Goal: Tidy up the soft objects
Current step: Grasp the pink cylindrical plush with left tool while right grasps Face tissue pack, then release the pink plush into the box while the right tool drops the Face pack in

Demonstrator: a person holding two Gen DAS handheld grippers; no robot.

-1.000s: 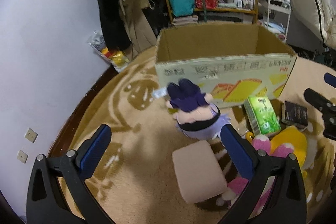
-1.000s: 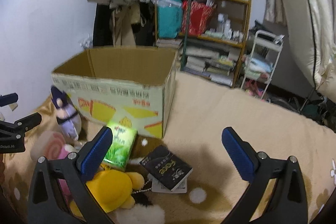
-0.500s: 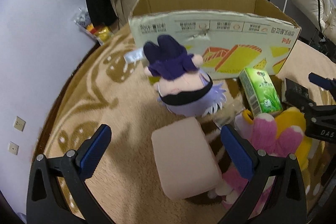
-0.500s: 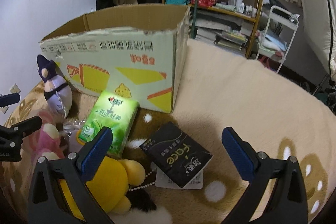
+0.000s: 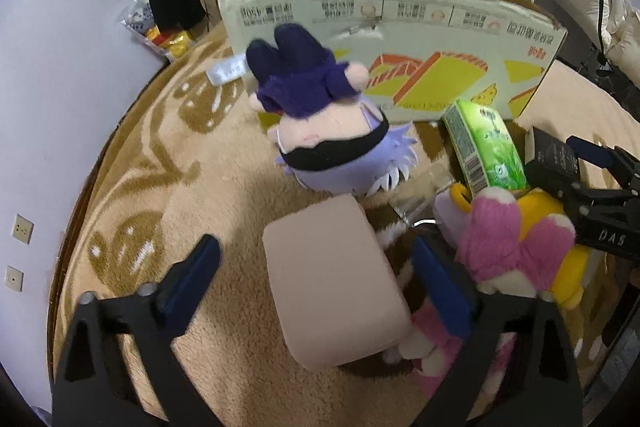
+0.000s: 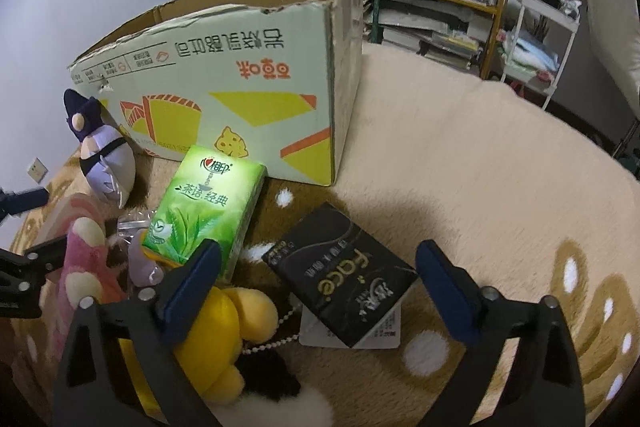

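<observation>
Left wrist: left tool (image 5: 316,275) closing around pink cushion (image 5: 334,285), pads not touching

One cardboard box (image 6: 240,75), two tissue packs (image 6: 208,203), three plush toys (image 5: 332,131), one pink cushion (image 5: 332,283).

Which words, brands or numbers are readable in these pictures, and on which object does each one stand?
"face": black tissue pack, seen upside down.
"心相印" and "茶语·经典": green tissue pack.
"DAS": body of the right gripper; any further letters are hidden.
Large Chinese print, upside down: cardboard box, hard to read reliably.
Small print and barcodes on the box and the packs: too small.
</observation>
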